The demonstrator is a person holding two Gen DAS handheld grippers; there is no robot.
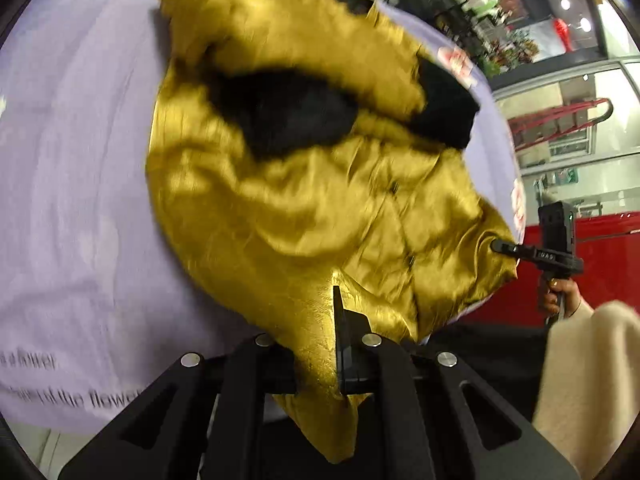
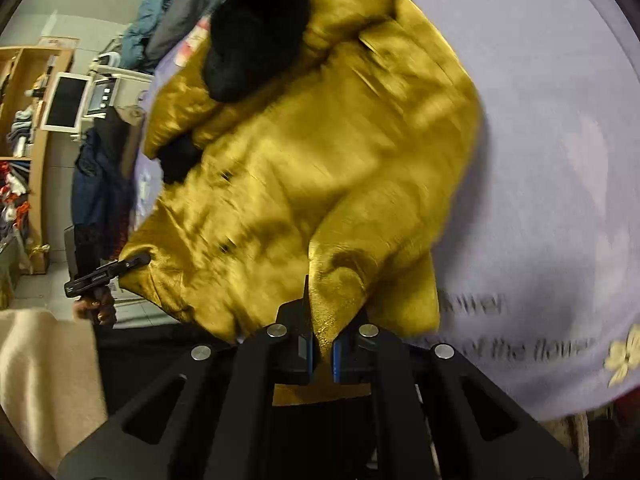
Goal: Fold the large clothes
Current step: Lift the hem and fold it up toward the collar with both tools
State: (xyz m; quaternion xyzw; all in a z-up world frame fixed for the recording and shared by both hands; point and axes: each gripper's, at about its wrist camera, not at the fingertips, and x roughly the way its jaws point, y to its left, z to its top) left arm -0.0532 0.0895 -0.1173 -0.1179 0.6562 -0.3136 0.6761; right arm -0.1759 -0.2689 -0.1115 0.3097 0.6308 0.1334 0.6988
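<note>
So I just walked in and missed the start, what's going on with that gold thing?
A person is folding a shiny gold jacket with black fur trim, holding a two-finger gripper in each hand. The left gripper and the right gripper are each shut on a corner of the fabric near its lower edge. The jacket lies rumpled on a lavender sheet; both views are blurred.

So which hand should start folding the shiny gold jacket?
Probably neither alone. The left gripper and right gripper are each shut on a bottom corner of the gold jacket, evenly placed, so they would likely carry that edge over the lilac sheet together.
</note>
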